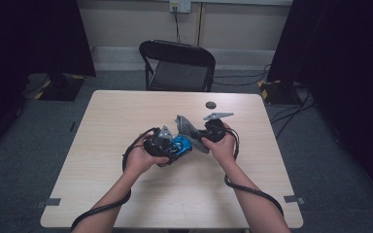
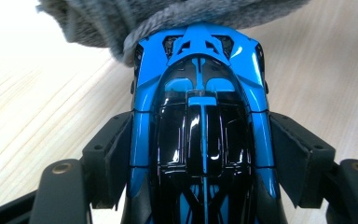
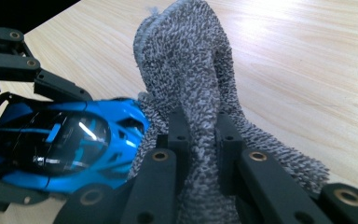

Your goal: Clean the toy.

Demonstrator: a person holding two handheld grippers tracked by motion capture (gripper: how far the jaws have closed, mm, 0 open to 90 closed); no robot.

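Fingers of left gripper [image 2: 200,154] clamp blue toy car [image 2: 200,116] by its flanks above the table [image 1: 126,111]; right gripper [image 3: 200,135] pinches grey cloth [image 3: 191,70] against car's end. Car: rigid, glossy, likely slippery. Cloth: soft, limp.

This looks like a recording lab or studio room. A bare pale wooden table [image 1: 126,111] stands on grey carpet, with a black folding chair [image 1: 178,65] behind it, black curtains at both sides, and loose cables right of the chair.
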